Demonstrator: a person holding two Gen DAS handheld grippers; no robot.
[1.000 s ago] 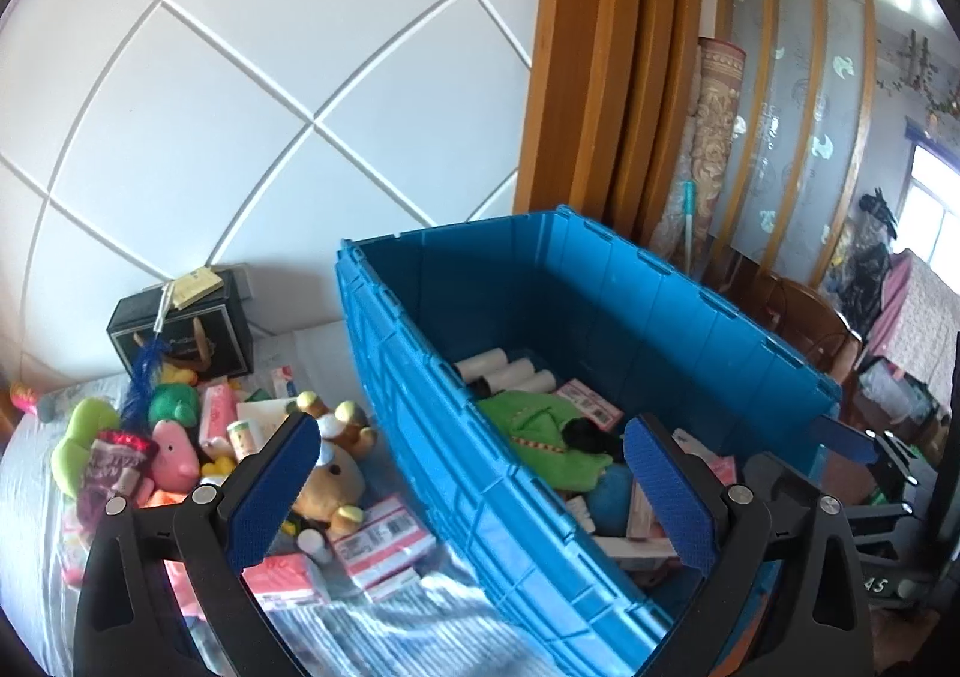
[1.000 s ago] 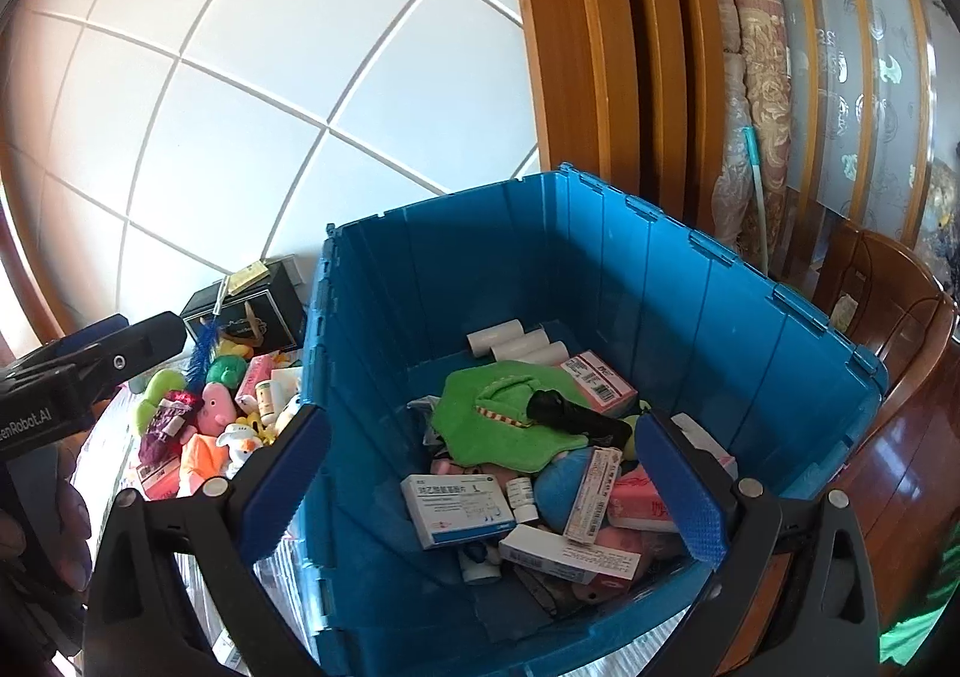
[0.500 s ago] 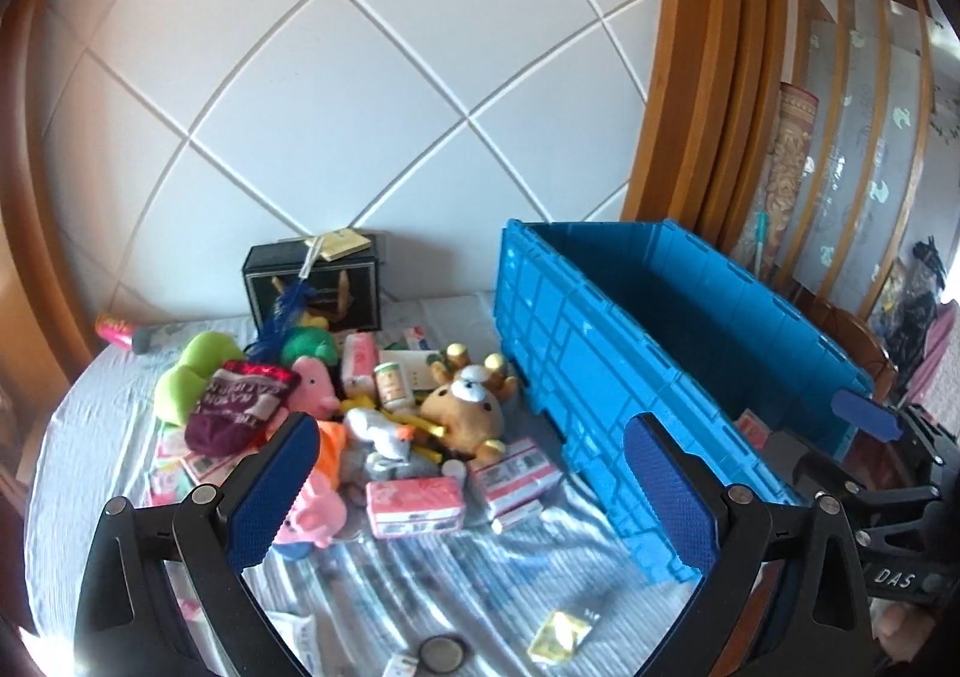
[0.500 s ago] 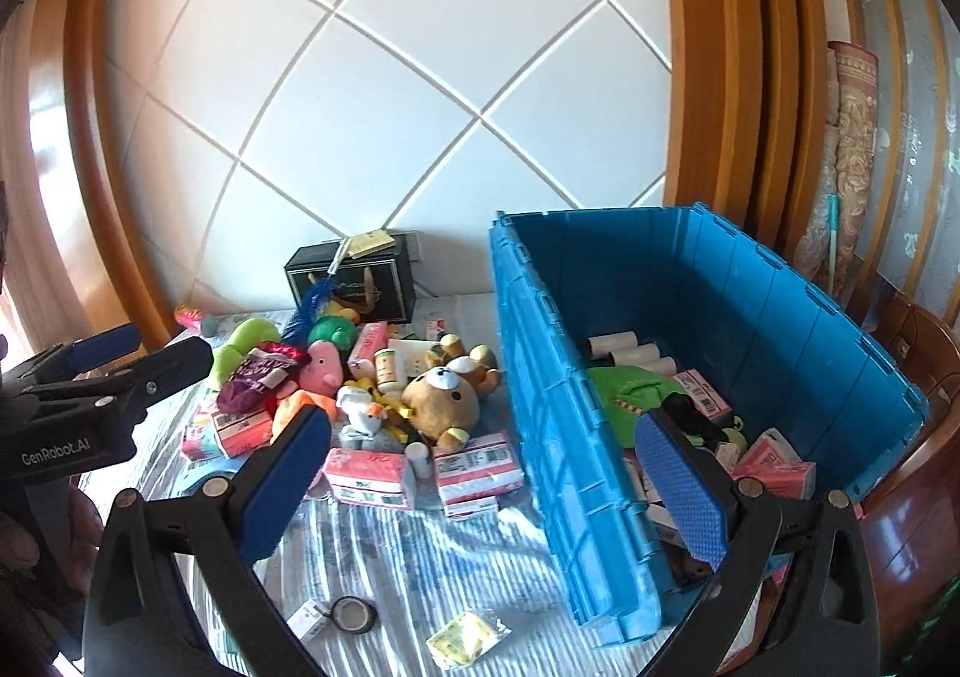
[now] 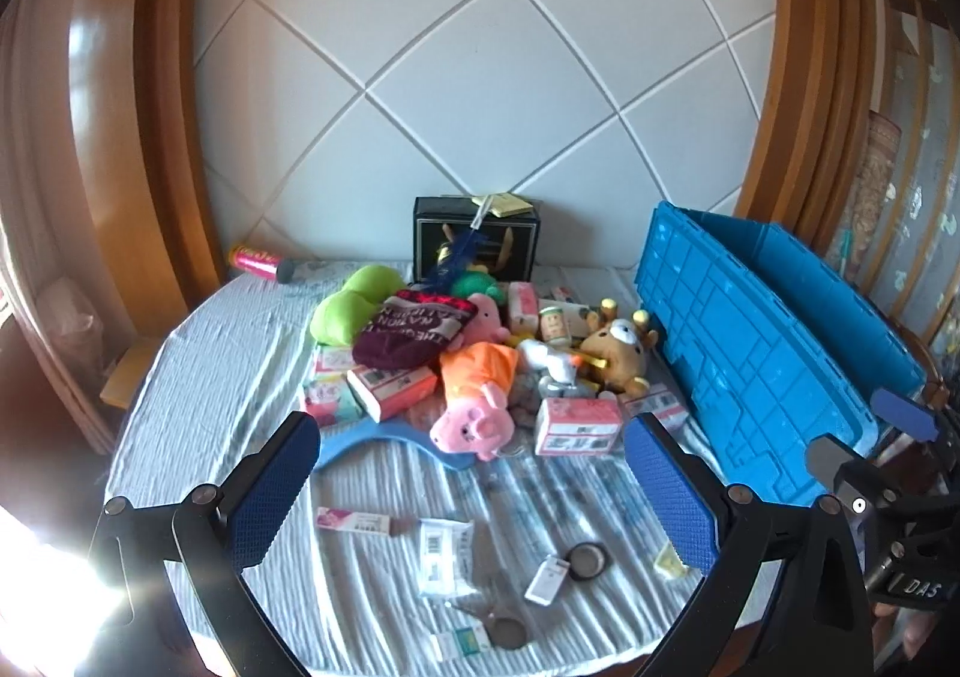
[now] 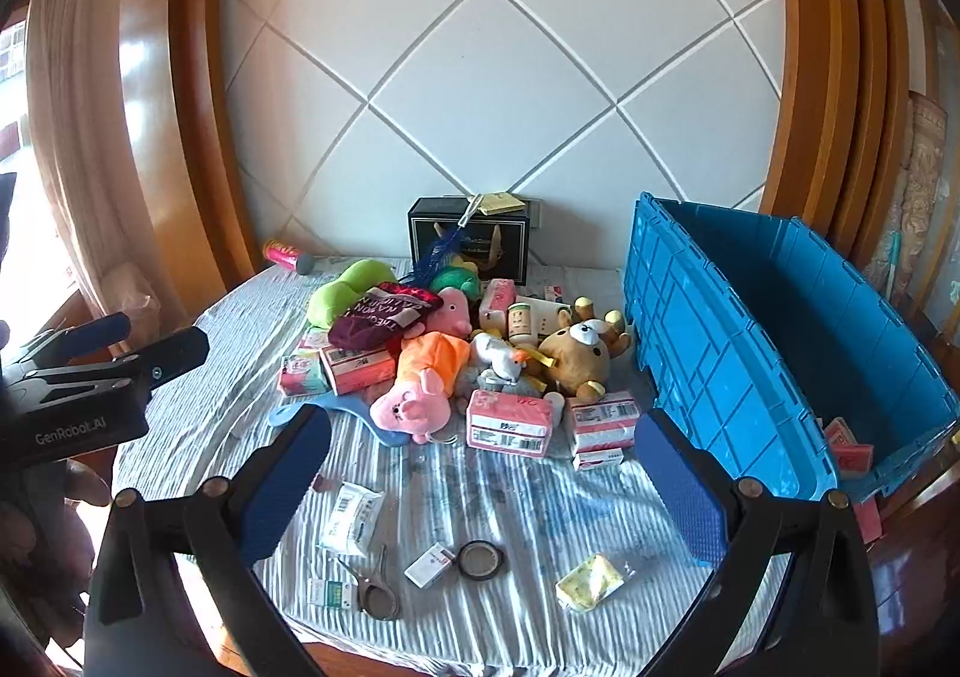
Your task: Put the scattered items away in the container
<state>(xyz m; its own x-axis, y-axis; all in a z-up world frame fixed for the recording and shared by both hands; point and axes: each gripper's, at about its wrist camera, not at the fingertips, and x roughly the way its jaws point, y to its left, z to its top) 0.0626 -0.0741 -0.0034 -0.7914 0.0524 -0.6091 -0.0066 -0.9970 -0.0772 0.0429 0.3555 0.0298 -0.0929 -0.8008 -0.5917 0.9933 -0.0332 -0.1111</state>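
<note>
A white quilted wall panel with diagonal seams, framed in curved wood, fills the far side of both views. Below it the bench, spread with a pale ribbed cloth, carries everything. The blue plastic crate stands open on the right of the bench, with a few pink boxes visible in its near corner. Against the wall sits a black box with yellow sticky notes on top. Left of the crate, in the middle of the bench, lies a heap of scattered items: a green plush at its left, a maroon printed pouch, a pink pig plush in an orange top, a brown bear plush just beside the crate wall, and pink-and-white medicine boxes along the near edge. A pink tube lies apart at the far left. Nearer lie a sealed white packet, a small carton touching a round black-rimmed disc, and a yellow sachet. The left gripper hangs above the near bench with its blue-padded fingers spread wide and holding nothing; the right gripper is likewise wide apart and empty, with the left tool visible at its left edge.
</note>
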